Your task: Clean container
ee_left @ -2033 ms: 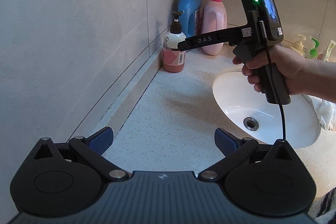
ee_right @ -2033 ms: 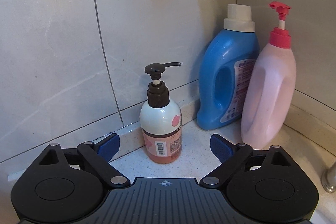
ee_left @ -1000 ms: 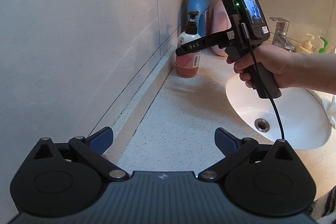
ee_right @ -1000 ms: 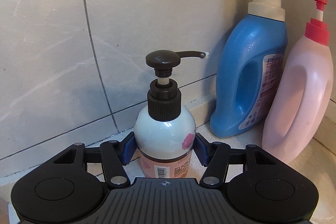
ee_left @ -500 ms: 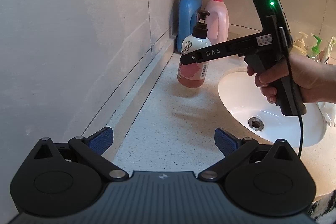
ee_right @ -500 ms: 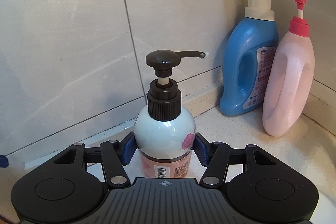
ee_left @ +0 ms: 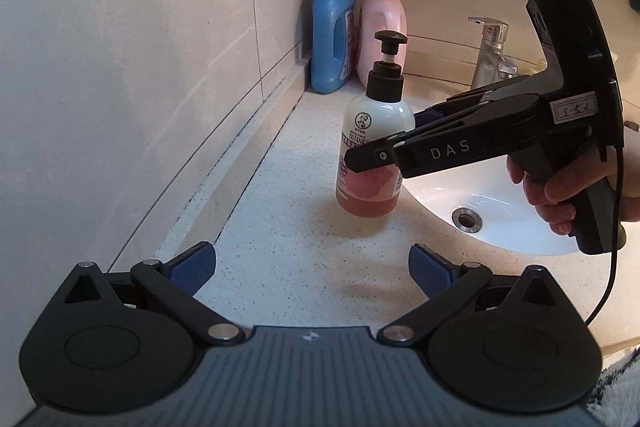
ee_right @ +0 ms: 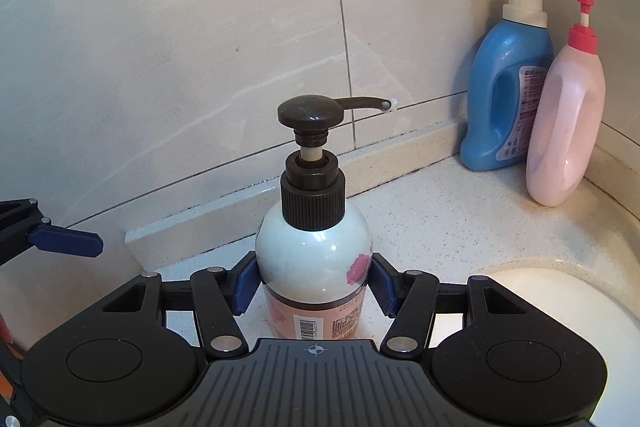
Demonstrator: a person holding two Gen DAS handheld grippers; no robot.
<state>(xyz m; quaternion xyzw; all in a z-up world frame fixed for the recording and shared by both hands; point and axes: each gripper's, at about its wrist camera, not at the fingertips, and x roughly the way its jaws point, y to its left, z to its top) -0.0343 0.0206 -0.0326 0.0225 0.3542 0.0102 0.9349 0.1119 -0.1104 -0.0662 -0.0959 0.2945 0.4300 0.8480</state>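
Note:
A pump bottle (ee_right: 314, 259) with a black pump head, pale upper body and pink liquid sits between the blue pads of my right gripper (ee_right: 314, 285), which is shut on its body. In the left wrist view the same bottle (ee_left: 374, 163) stands at or just above the speckled counter by the sink's left rim, gripped from the right by my right gripper (ee_left: 384, 151). My left gripper (ee_left: 312, 269) is open and empty, low over the counter in front of the bottle. One of its blue fingertips (ee_right: 66, 241) shows at the left edge of the right wrist view.
A blue detergent bottle (ee_left: 334, 31) and a pink pump bottle (ee_left: 382, 27) stand in the back corner against the tiled wall. A white sink basin (ee_left: 500, 199) with a drain and a chrome tap (ee_left: 490, 53) lies to the right. A wall runs along the left.
My right gripper closed on the pump bottle in the corner and carried it away from the wall toward the sink's left rim, nearer my left gripper. My left gripper stayed open.

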